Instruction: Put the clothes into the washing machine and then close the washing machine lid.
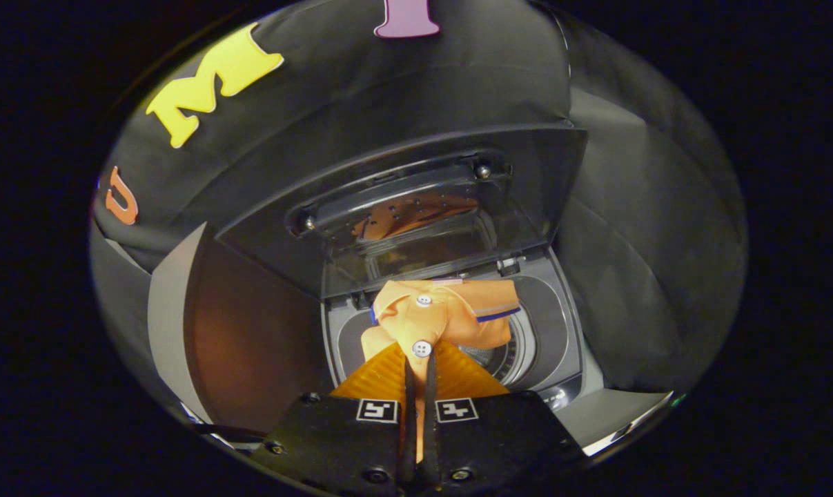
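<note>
The grey top-loading washing machine [561, 331] stands open against the black cloth wall, a boxy body of smooth moulded plastic with rounded corners. Its dark, glossy rectangular lid [402, 207] is raised nearly upright behind the opening; the lid's clear window pane mirrors an orange glow and a scatter of small holes. Two round screws sit at the ends of the lid's inner frame. Below, the round drum mouth [520, 352] shows ribbed, perforated metal curving down into the tub.

To one side of the machine leans a flat, matte brown panel with a pale edge [243, 331].

The soft orange cotton shirt with a blue-striped trim and white buttons [444, 317] hangs over the drum mouth, just ahead of the fingers. It is bunched and creased; its long axis runs from the fingertips away toward the lid, with the striped cuff or collar edge jutting sideways over the drum.

The gripper [419, 376] is clenched on the shirt: both fingers are squeezed close together, with a fold of orange fabric pinched between them right by a button.
</note>
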The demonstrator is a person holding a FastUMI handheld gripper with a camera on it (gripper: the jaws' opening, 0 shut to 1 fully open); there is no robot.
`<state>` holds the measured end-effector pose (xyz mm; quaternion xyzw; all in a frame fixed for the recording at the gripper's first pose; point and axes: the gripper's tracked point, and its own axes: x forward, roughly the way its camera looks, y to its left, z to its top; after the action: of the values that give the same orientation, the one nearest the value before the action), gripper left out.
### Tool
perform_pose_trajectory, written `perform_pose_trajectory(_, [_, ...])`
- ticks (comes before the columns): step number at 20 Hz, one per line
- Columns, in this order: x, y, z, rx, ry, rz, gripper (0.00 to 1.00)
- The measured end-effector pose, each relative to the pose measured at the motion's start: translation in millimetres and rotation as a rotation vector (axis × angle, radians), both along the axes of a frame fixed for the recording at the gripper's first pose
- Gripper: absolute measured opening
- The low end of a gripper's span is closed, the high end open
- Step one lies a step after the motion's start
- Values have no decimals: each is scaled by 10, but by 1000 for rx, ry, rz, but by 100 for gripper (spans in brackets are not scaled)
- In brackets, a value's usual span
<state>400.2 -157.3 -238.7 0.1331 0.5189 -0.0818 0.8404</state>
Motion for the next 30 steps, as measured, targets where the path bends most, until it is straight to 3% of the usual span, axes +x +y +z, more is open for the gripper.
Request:
perform_pose_trajectory(5, [33, -85, -208, -30, 33, -4, 9])
perform_pose_trajectory(11, [-23, -113, -335, -5, 82, -31, 18])
perform_pose_trajectory(17, [-69, -102, -238, -44, 60, -7, 45])
perform_pose_trajectory(24, [-117, -14, 118, -111, 10, 37, 48])
perform_pose_trajectory(30, [134, 77, 659, -144, -113, 82, 48])
